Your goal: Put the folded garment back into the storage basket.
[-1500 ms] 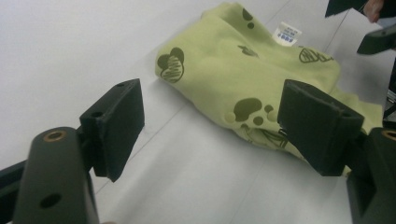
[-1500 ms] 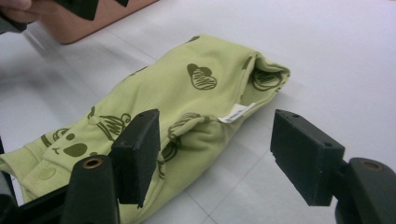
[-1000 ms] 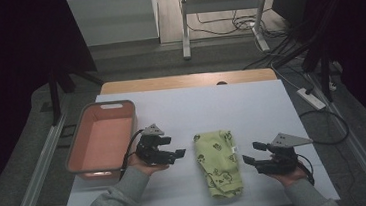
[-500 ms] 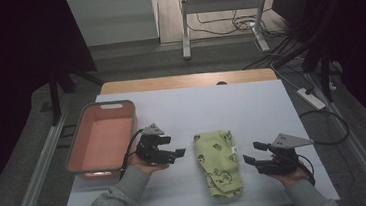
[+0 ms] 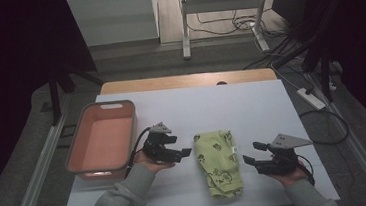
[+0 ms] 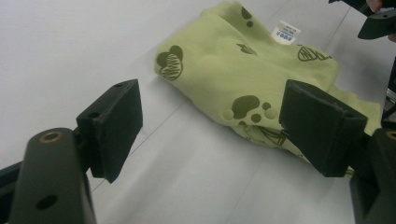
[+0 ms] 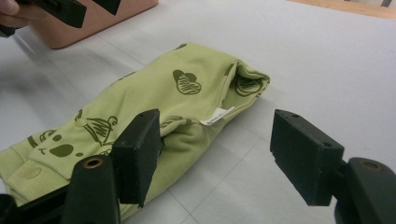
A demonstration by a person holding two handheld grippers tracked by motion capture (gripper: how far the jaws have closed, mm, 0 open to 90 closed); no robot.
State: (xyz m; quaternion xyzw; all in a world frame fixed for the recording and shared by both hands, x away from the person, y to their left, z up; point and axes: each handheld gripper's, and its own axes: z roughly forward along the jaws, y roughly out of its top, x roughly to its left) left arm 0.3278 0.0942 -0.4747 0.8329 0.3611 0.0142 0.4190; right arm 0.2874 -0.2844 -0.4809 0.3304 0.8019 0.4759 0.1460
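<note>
Unmoved: folded green printed cloth (image 5: pixel 218 164)

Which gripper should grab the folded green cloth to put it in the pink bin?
Left, probably. The left gripper is open beside the green cloth, and the pink bin sits right behind it. The right gripper, also open, is on the cloth's far side from the bin.

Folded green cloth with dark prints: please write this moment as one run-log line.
folded green printed cloth: flat on white table, untouched | left gripper: open, beside it | right gripper: open, beside it | pink plastic tub: left
</note>
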